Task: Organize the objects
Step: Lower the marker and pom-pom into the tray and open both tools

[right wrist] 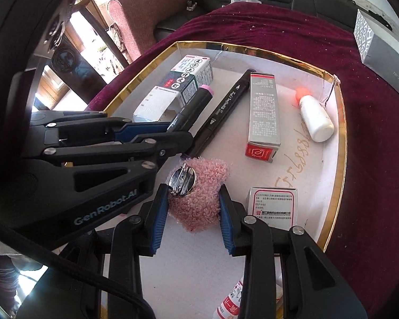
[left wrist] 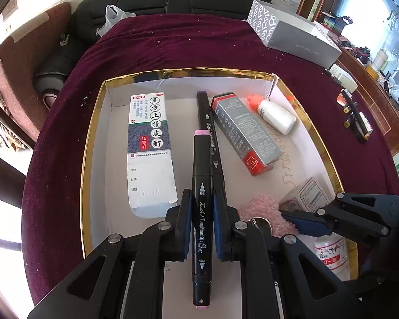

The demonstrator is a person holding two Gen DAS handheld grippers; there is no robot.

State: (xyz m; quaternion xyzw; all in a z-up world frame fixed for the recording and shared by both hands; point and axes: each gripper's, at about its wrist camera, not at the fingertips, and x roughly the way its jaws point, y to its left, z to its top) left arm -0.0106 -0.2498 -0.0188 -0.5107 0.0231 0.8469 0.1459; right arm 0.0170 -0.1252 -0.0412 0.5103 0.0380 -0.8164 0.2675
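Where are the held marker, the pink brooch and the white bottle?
Held marker [left wrist: 201, 186], left wrist view, on its barrel.
Pink brooch [right wrist: 199, 207], right wrist view, on its fuzzy body.
White bottle [right wrist: 315, 121], right wrist view, on its body.

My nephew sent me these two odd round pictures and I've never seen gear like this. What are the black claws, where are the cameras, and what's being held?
They are two hand-held grippers, each with a wide-angle camera looking along its fingers. One picture is from the left gripper, shut on a black art marker with pink ends. The other is from the right gripper, closed on a fluffy pink brooch with a metal pin back. Below them is a gold-rimmed white tray on a maroon cloth, holding a second marker, medicine boxes and a small white bottle.
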